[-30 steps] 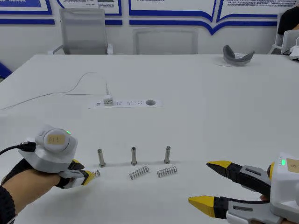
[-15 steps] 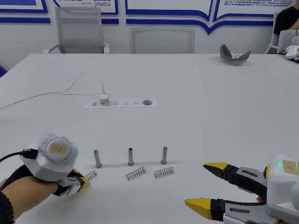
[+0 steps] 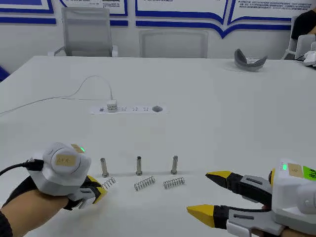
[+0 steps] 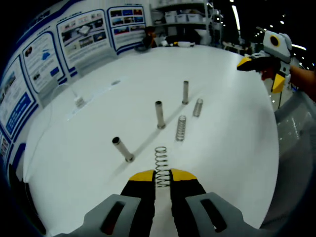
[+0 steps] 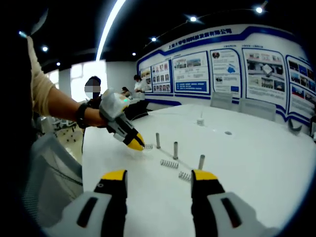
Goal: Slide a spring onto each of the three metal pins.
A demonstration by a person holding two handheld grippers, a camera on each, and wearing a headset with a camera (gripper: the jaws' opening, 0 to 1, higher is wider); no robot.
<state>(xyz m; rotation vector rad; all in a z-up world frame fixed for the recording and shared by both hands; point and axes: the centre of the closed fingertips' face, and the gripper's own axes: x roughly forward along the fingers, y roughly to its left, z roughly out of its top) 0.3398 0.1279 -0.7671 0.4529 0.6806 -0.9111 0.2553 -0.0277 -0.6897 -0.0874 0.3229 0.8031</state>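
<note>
In the head view we find the left gripper at 7 o'clock, its yellow tips nearly closed on the held spring. From there the coil is small, and its long axis runs from the tips toward 2 o'clock. Its free end stops just beside the foot of the left pin; whether it touches the table we cannot tell.

The left gripper view gives us the grip itself. The narrow jaws of the left gripper pinch the near end of the held spring, which points straight toward 12 o'clock along the jaws. Here the left pin lies at 10 o'clock of the coil's free end and apart from it. The middle pin and the right pin lie beyond, toward 1 o'clock.

The head view shows all three pins upright in a row, the middle pin and the right pin to the 3 o'clock side. The middle spring and the right spring lie flat at 6 o'clock of those two pins. Each has its axis running from 8 to 2 o'clock.

The right gripper sits at 5 o'clock, well apart from the pins, jaws spread wide and holding nothing. Its own view confirms the wide gap in the right gripper and adds a side look at the left gripper on a person's arm. A power strip lies at 12 o'clock of the pins.
</note>
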